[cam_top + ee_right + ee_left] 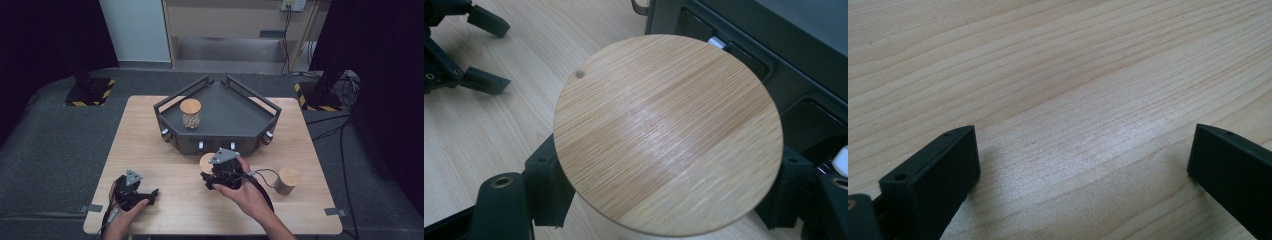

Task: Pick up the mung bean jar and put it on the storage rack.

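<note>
High view: one clear glass jar with round bamboo lid (190,113) already standing in the dark grey angular tray (240,107) at the counter's (150,150) far middle, near the tray's left corner. Second jar of the same make (206,162) clamped in right tongs (210,175), just before the tray's near wall, apparently clear of the counter. Third, a wooden-looking lidded jar (287,180), waiting toward the near right corner. Judged about a third done: one placed, one in transit, one untouched. Left tongs (150,192) idle near the near left corner.

Left gripper view: left tongs (1083,155) apart, bare wood between.

Right gripper view: right tongs (669,200) closed on the jar below its lid (668,132). Lid facing up, long axis upright.
</note>
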The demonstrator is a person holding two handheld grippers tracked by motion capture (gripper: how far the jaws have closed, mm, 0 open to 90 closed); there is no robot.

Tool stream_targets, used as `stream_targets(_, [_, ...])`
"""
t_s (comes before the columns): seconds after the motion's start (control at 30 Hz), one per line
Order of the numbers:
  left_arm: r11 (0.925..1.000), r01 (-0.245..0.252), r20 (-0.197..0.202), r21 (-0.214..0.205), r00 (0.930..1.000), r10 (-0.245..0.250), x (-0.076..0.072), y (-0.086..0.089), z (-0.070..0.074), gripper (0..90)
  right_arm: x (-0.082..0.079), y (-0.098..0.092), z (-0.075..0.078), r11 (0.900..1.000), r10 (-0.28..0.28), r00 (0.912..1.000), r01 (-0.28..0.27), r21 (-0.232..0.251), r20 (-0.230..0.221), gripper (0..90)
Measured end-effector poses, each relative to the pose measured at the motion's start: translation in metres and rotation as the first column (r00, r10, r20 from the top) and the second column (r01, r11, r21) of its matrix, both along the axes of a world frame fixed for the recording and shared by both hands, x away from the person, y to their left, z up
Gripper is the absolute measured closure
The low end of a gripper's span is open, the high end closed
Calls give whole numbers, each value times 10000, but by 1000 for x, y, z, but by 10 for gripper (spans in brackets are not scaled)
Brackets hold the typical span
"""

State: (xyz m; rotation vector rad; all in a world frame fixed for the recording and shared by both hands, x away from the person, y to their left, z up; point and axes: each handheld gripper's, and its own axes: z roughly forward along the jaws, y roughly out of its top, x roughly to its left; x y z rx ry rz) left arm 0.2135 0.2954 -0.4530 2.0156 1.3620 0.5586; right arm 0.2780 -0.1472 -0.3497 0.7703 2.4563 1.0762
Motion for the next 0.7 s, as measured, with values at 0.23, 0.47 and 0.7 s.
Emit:
stream_targets(0.23, [10000, 14, 10, -6, 10000, -14, 0, 0, 0, 0, 3, -5, 5, 9999, -40, 9999, 41, 130, -123, 256])
stream_targets(0.47, [10000, 8, 9, -5, 10000, -8, 0, 0, 0, 0, 4, -7, 12, 9998, 99, 9999, -97, 176, -118, 256])
stream_targets(0.7, [10000, -11, 8, -8, 10000, 11, 0, 0, 0, 0, 7, -15, 21, 9993, 83, 9998, -77, 373, -165, 256])
